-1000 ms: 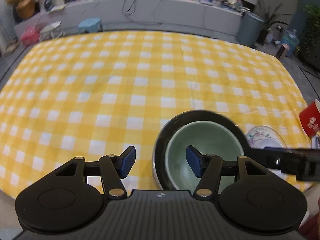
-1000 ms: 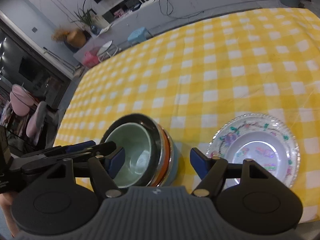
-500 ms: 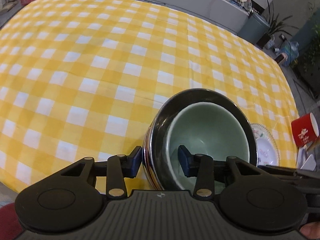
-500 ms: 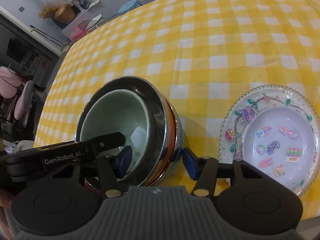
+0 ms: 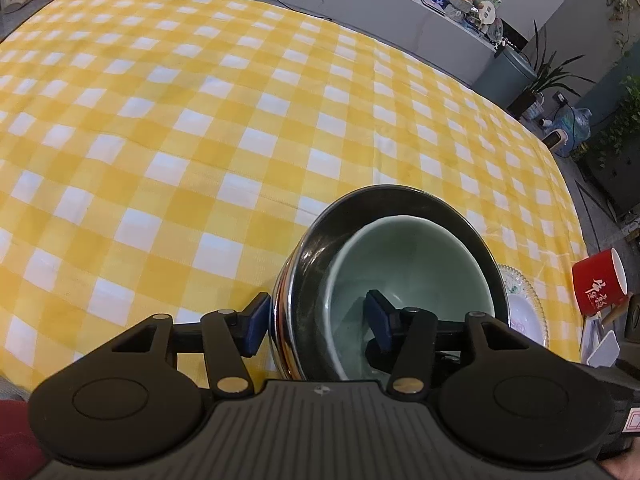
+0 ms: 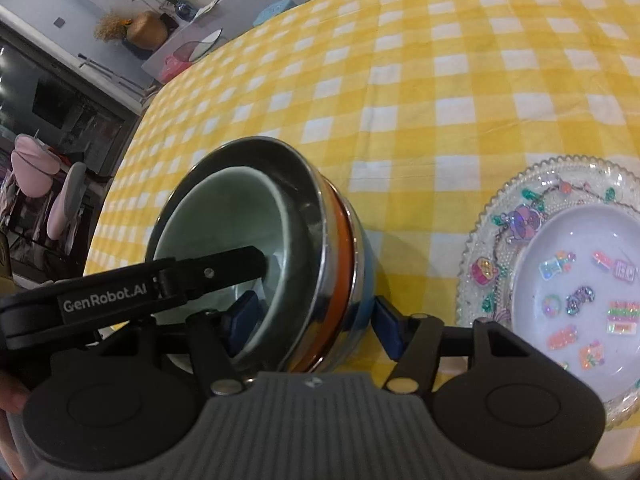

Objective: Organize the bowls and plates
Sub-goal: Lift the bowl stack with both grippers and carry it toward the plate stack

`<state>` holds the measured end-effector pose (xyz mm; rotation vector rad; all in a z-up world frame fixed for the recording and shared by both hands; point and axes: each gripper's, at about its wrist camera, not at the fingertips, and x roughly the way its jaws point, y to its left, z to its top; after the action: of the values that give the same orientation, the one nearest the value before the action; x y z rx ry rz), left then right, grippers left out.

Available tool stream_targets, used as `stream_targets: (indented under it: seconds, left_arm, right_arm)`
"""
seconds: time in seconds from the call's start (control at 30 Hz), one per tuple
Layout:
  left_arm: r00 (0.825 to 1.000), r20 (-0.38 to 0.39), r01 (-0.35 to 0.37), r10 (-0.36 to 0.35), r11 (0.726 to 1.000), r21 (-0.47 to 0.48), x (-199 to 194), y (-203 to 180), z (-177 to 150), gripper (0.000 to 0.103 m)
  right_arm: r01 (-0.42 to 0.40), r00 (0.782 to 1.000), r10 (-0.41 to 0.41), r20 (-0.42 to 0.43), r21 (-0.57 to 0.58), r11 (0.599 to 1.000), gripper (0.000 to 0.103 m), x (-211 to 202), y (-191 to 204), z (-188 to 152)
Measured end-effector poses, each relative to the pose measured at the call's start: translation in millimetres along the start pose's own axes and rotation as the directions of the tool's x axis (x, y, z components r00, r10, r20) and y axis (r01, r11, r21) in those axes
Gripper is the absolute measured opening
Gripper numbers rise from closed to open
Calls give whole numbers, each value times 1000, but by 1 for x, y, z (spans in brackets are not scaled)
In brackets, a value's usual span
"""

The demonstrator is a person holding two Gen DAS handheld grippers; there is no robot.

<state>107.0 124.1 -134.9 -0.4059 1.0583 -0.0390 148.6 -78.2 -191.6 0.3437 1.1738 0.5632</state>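
Observation:
A pale green bowl (image 5: 416, 264) nests in a steel bowl (image 5: 320, 240), which sits on an orange bowl (image 6: 344, 240) and a blue bowl (image 6: 366, 264) on the yellow checked cloth (image 5: 200, 140). My left gripper (image 5: 316, 320) straddles the stack's near wall, one pad outside the steel bowl and one inside the green bowl. Its jaws are opening and a gap shows at the inner pad. My right gripper (image 6: 316, 322) straddles the other side, one pad in the green bowl and one beside the blue bowl, also opening.
A clear beaded plate (image 6: 500, 240) with coloured stickers holds a white dish (image 6: 580, 248) just right of the stack. A red cup (image 5: 598, 288) stands beyond it near the table's edge. Checked cloth stretches far behind the stack.
Both grippers came down over the bowl stack's near rim, one finger of each going inside the green bowl. Their jaws narrowed around the walls, then widened slightly.

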Motion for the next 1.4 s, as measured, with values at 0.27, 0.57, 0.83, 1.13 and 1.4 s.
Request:
stream_targets:
  seconds: [0.27,0.57,0.83,1.13,1.4]
  left_arm:
    - [1000,-9,18,-19,1000,-9,-1,6,2,56]
    - [1000,-16,23,-23,1000,3,-3,15,7,60]
    - [997,-38,62,-62,998,-18,3,16,7,63]
    - [989,-59,128,-136,985,-117,11,24,5,64]
    - [984,-73,150,-163,976,-156,18,24,2,72]
  right_arm:
    - [-9,1000,8,24,34,999,59,-5,-6,-6]
    - [9,998,-11,67,36,999,59,-18,-6,-10]
    - [-8,999,5,52,42,999,59,-13,-9,-5]
    - [-46,998,43,42,69,997,59,-10,-20,-6]
    - [-41,998,39,46,45,998,68,-6,-17,-12]
